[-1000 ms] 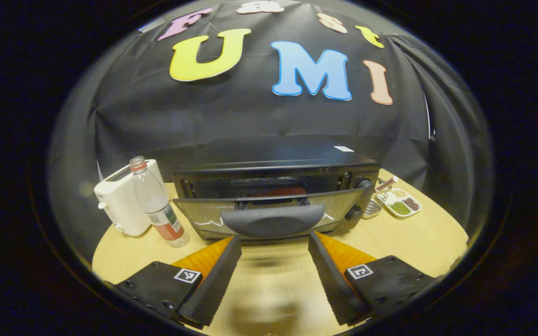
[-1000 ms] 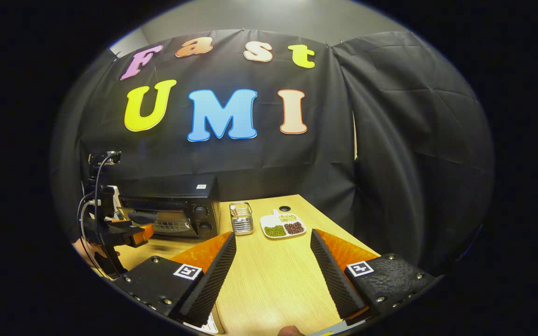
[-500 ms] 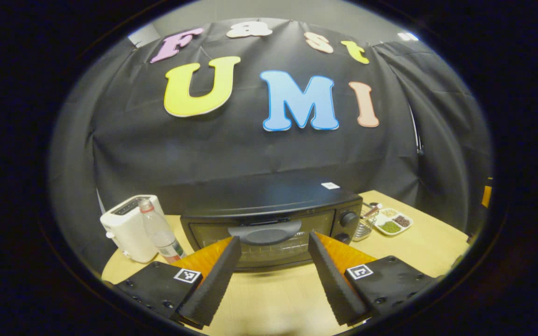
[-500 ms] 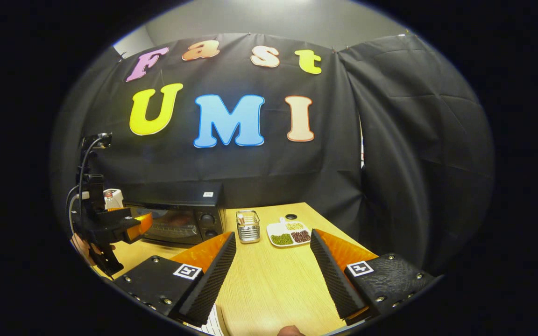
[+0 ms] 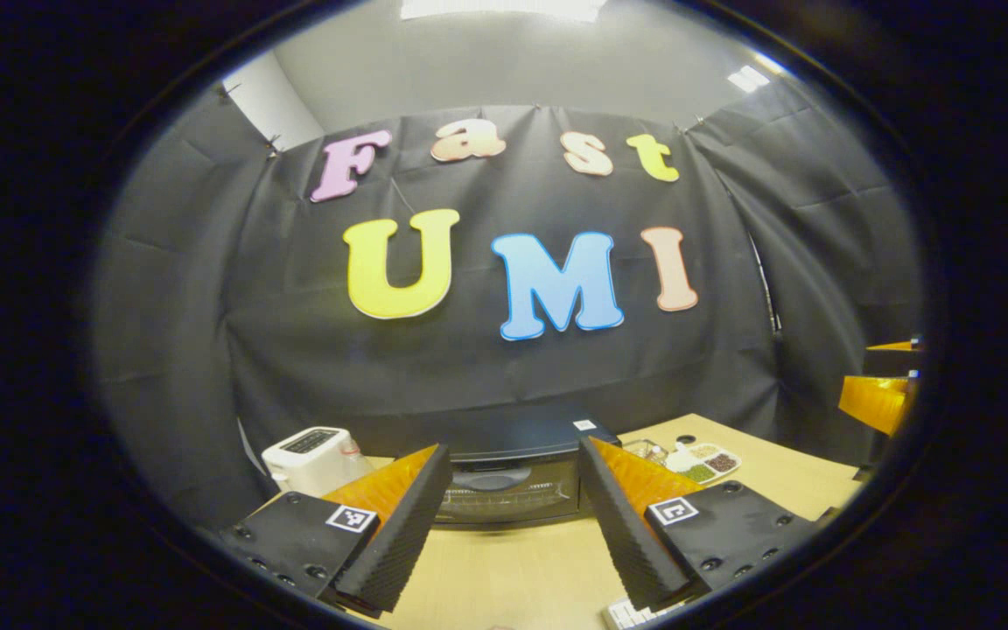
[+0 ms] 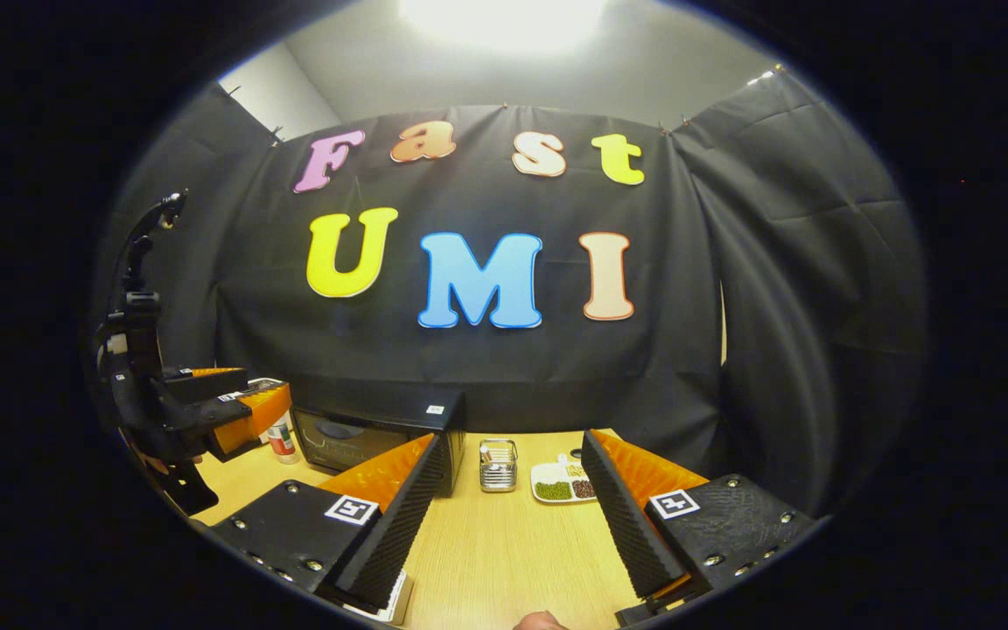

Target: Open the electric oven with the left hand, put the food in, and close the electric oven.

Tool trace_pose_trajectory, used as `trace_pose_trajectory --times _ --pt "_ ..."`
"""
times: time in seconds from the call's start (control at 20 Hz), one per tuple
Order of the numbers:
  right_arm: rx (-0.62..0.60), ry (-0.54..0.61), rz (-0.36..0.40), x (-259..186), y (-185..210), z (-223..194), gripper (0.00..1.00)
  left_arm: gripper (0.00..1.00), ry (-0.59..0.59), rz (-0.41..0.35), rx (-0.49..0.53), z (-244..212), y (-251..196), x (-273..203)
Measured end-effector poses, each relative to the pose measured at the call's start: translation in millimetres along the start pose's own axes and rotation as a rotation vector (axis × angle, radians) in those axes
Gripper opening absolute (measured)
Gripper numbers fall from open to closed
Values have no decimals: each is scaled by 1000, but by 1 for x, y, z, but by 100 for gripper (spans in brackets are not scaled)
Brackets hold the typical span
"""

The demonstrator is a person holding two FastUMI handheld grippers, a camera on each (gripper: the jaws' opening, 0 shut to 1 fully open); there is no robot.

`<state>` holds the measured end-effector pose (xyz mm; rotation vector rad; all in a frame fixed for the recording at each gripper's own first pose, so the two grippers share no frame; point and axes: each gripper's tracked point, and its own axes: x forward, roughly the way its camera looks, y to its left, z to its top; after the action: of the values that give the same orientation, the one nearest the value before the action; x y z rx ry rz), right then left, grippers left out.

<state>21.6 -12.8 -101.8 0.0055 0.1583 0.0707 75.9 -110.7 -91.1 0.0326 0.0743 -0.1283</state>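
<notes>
Your left tool (image 5: 511,512) has its fingers set well apart with nothing between them, held above the counter (image 5: 521,569). Straight ahead of it, seen through the gap between the fingers, sits the electric oven (image 5: 504,468) with its door closed against the body and the handle across the upper part of the glass. Just to the left of the oven from this tool stands a white toaster (image 5: 310,455). To the right of the oven lies a divided dish of beans (image 5: 703,464).

Your right tool (image 6: 511,512) also has its fingers spread wide and grips nothing. Ahead of it and to its left you see the same oven (image 6: 381,433), partly behind the tool's left finger. Directly ahead, between the fingers, a small wire basket (image 6: 497,465) stands on the counter, with the bean dish (image 6: 563,483) just to its right. Far to the left in the right gripper view your left tool (image 6: 246,411) is held off the counter in front of the oven, beside a bottle (image 6: 280,437).
</notes>
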Motion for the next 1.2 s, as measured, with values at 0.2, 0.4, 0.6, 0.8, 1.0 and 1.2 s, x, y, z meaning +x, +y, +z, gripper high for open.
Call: trace_pose_trajectory --times 0.2,0.4,0.6,0.8,1.0,1.2 --pt "45 -15 49 -21 -13 3 97 100 -39 84 -3 24 6 -65" --pt "74 -18 69 -36 -15 6 97 90 -51 132 20 37 16 -118" --pt "66 -33 62 -46 -12 9 98 100 -67 162 -11 43 35 -139" --pt "63 -23 62 -53 0 14 98 100 -75 182 -60 49 60 -143" --pt "56 -45 58 -55 14 23 97 100 -71 194 -20 50 83 -146" --pt "90 -45 46 -55 28 32 98 100 -67 204 -27 50 104 -151"
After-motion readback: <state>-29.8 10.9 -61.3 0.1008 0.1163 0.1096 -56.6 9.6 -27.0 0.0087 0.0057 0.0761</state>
